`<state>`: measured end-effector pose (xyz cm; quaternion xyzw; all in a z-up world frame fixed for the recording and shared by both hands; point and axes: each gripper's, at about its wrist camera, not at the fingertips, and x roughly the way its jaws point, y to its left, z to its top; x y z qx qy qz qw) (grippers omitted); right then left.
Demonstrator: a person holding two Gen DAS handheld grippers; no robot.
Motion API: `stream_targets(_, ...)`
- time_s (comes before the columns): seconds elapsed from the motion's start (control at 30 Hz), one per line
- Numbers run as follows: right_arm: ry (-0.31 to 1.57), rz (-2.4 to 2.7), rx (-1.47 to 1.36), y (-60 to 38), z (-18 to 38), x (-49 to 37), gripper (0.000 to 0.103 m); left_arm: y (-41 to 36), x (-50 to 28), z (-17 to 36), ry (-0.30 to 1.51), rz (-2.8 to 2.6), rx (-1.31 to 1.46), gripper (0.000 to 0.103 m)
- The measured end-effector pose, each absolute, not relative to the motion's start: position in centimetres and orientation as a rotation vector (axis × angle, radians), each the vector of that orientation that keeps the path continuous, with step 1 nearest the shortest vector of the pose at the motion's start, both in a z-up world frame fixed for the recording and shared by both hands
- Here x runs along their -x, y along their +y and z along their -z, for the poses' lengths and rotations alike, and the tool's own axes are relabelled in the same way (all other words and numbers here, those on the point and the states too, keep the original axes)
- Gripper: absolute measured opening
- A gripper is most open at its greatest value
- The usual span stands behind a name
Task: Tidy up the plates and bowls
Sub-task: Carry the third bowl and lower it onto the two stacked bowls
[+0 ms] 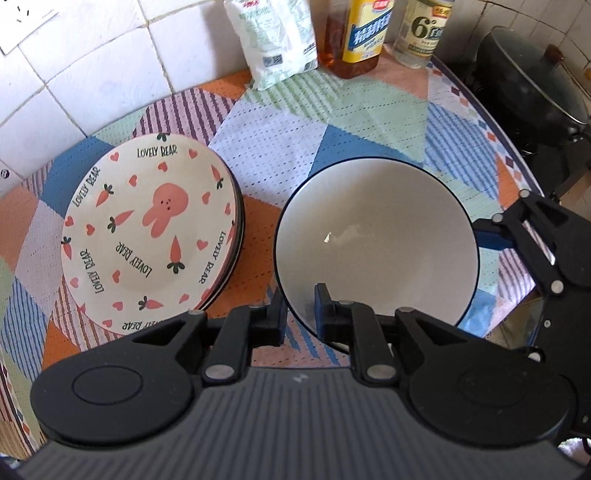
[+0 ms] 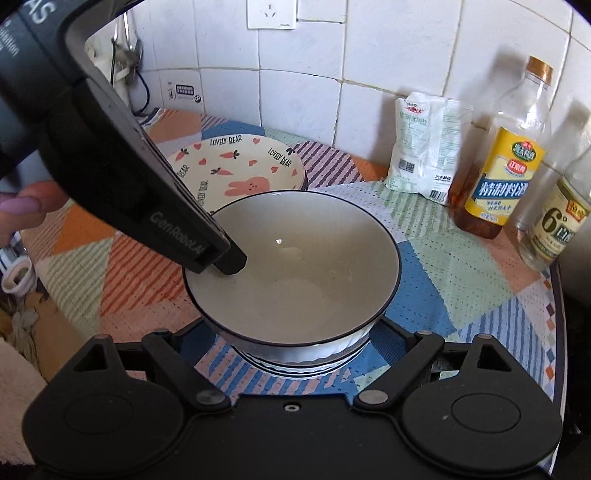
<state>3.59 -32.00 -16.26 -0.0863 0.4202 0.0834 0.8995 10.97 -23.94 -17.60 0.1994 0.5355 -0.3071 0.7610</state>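
The white bowl [image 1: 376,240] with a dark rim sits on top of stacked bowls [image 2: 295,363] on the bench [image 1: 332,122], near its front edge. The left hand-held gripper [image 1: 300,317] pinches the bowl's near rim, one finger inside and one outside; whether the pads still press firmly is hard to judge. The right hand-held gripper [image 2: 295,332] stands wide, its fingers on either side of the stack's base, apparently not touching. Just left lies a stack of rabbit-patterned plates [image 1: 147,229]. Against the tiled wall [image 2: 295,81] behind stand a white packet [image 1: 273,40] and two bottles [image 1: 360,35].
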Motion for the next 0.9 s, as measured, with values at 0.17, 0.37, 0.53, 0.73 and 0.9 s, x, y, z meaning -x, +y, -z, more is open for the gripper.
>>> stream_targets(0.17, 0.855, -0.163, 0.198, -31.7, 16.6, -3.4, 0.093, -24.2, -11.3, 18.2, 1.183, 0.668, -0.438, 0.015)
stream_targets(0.37, 0.861, -0.143, 0.235, -31.7, 16.7, -3.3, 0.093, -24.1, -11.4, 18.3, 1.188, 0.672, -0.425, 0.017)
stream_targets(0.53, 0.848, -0.123, 0.269, -31.1, 17.0, -3.1, 0.093, -24.0, -11.3, 18.5, 1.187, 0.678, -0.432, 0.017)
stream_targets(0.73, 0.811, -0.103, 0.198, -31.3, 16.0, -2.0, 0.093, -23.3, -11.0, 17.7, 1.203, 0.688, -0.372, 0.023)
stream_targets(0.9, 0.776, -0.059, 0.119, -31.2, 15.4, -0.6, 0.094, -22.2, -10.3, 16.4, 1.201, 0.701, -0.323, 0.036)
